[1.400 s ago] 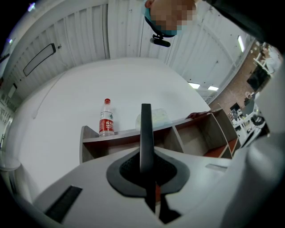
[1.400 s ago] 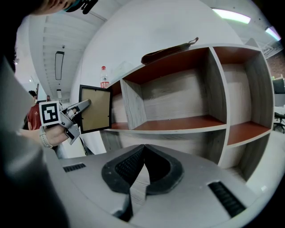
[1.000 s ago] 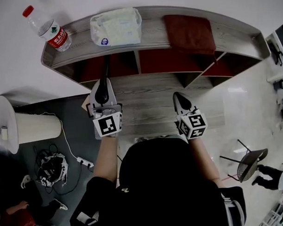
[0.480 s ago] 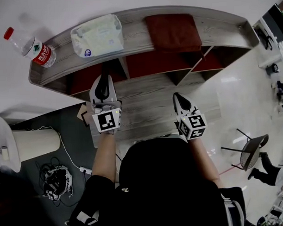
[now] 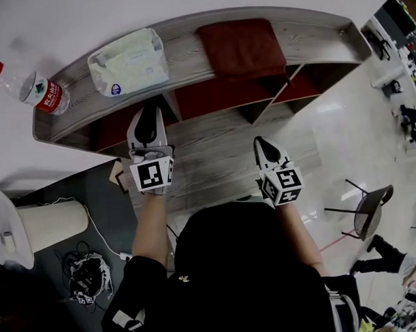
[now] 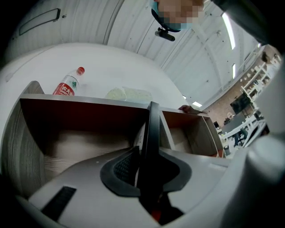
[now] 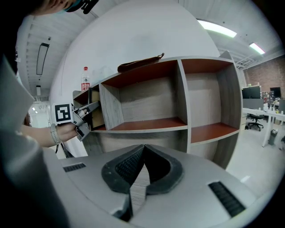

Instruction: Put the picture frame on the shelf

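1. Black hair and a dark top fill the bottom middle of the head view. This is the person (image 5: 231, 256), with both arms reaching up the picture.
2. Down in the lower left, a white round bin (image 5: 50, 222) stands on the dark floor, with a heap of wires (image 5: 86, 278) under it in the picture.
3. The right gripper (image 5: 265, 146) sits a little right of the middle, over the grey wood. Its two fingers are squeezed together and nothing is between them.
4. The left gripper (image 5: 149, 123) sits left of the middle, with its nose poking into the left box of the shelf (image 5: 312, 32). Its fingers are opening.
5. The picture frame (image 6: 153, 129) stands on its edge between those fingers and looks like a thin black strip. A tiny gap shows next to the left pad.
6. In the right gripper view, at the middle left, the frame stands up inside that left box.
7. The shelf curves across the top of the head view. It is grey wood with red inside.
8. On top of it lie a dark red cloth (image 5: 241, 48) and a pack of wipes (image 5: 128, 62). A water bottle (image 5: 29, 90) with a red cap is in the upper left.
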`<state>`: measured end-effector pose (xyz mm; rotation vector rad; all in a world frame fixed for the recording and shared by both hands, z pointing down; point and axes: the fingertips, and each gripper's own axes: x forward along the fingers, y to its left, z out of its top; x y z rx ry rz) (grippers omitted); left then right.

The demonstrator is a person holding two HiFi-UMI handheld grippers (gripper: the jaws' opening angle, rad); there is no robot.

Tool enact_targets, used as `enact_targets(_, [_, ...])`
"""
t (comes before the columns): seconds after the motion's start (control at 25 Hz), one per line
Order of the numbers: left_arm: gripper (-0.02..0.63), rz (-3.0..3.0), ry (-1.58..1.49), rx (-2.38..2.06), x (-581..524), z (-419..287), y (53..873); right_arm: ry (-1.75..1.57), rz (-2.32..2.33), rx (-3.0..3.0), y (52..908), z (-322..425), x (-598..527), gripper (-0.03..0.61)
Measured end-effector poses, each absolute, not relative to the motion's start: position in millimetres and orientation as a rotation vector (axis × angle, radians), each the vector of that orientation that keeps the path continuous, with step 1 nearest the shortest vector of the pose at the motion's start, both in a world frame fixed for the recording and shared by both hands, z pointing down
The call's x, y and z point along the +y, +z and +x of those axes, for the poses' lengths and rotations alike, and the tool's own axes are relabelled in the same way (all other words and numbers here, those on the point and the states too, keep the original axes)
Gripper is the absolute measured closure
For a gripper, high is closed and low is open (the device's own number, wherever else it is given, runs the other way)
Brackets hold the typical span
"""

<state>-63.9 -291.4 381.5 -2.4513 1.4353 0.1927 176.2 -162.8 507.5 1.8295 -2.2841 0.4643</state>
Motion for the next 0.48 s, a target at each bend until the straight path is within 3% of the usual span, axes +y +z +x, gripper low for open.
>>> enact_targets(0.48, [0.466, -2.664, 0.332, 1.243, -283, -48, 381, 0.463, 1.829, -2.280, 509, 172, -159, 0.581])
